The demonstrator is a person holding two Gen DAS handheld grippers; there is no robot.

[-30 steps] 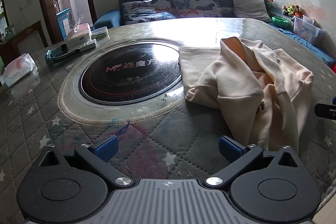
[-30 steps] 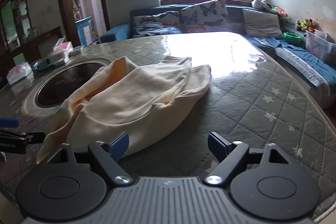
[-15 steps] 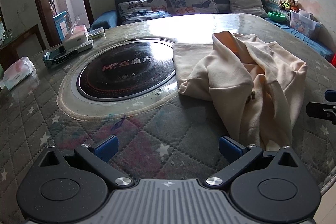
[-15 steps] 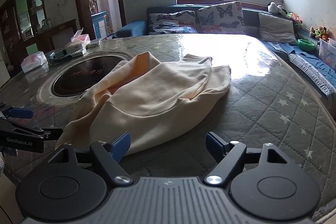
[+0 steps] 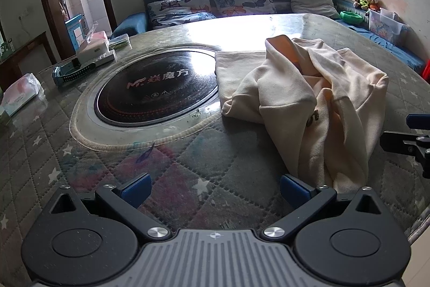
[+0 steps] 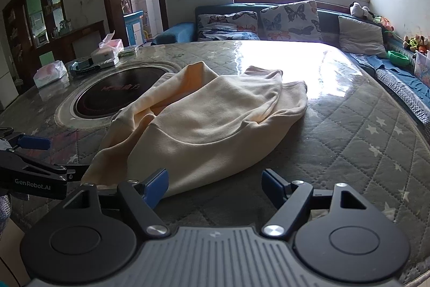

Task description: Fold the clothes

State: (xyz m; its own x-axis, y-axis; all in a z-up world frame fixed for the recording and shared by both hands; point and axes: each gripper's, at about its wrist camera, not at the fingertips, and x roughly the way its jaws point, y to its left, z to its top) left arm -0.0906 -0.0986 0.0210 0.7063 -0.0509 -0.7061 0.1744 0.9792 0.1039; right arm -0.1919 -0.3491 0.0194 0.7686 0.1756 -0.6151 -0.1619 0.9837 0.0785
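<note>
1. The tabletop [image 5: 242, 195], quilted with stars under a clear sheet, stood before a sofa [image 5: 166, 2] and window; a round black cooktop [image 5: 156, 88] sat in it.
2. A cream garment [image 6: 215, 125] lay crumpled beside the cooktop, one edge over its rim.
3. The left gripper [image 5: 213, 191] had its fingers spread, nothing between them.
4. The right gripper [image 6: 215, 186] had its fingers released though narrowing, its left finger [image 6: 156, 186] at the hem.

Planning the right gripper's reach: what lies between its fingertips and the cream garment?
Only bare quilted table cover, seen in the right wrist view: the open right gripper sits just short of the cream garment.
</note>
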